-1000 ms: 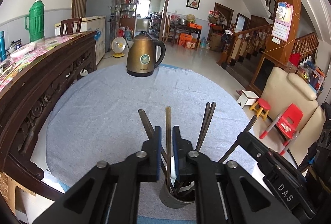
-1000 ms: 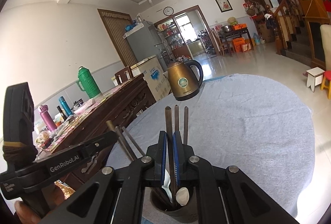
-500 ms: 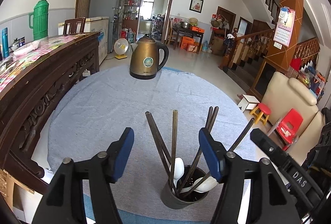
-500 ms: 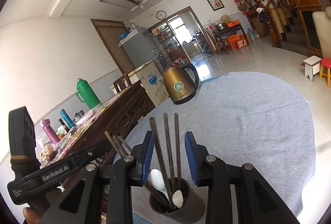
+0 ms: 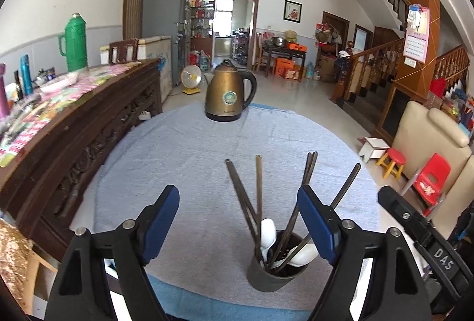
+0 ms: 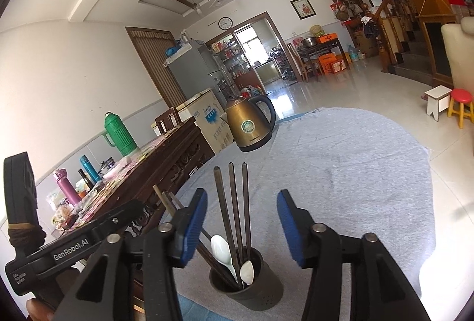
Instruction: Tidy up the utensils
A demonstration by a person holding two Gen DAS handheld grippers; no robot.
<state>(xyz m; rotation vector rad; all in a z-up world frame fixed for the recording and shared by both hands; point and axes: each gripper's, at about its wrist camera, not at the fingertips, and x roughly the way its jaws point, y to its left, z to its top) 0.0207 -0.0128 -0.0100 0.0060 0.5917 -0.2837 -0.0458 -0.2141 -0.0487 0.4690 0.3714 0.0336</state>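
Observation:
A dark utensil cup (image 5: pixel 274 273) stands near the front edge of the grey-clothed table (image 5: pixel 189 161). It holds several dark chopsticks (image 5: pixel 259 187) and white spoons (image 5: pixel 268 232). My left gripper (image 5: pixel 238 220) is open and empty, with its jaws spread wide above and around the cup. The cup also shows in the right wrist view (image 6: pixel 246 282), with chopsticks (image 6: pixel 234 202) and spoons (image 6: pixel 220 247) in it. My right gripper (image 6: pixel 241 226) is open and empty, its jaws on either side of the chopsticks. Each gripper's body shows at the edge of the other's view.
A bronze electric kettle (image 5: pixel 229 91) stands at the table's far edge. A carved dark sideboard (image 5: pixel 74 125) with a green thermos (image 5: pixel 75 42) and bottles runs along the left. Chairs and stools (image 5: pixel 394 161) stand on the floor to the right.
Both grippers were shut on chopsticks standing in the cup; they have opened wide, let the chopsticks go, and drawn back a little.

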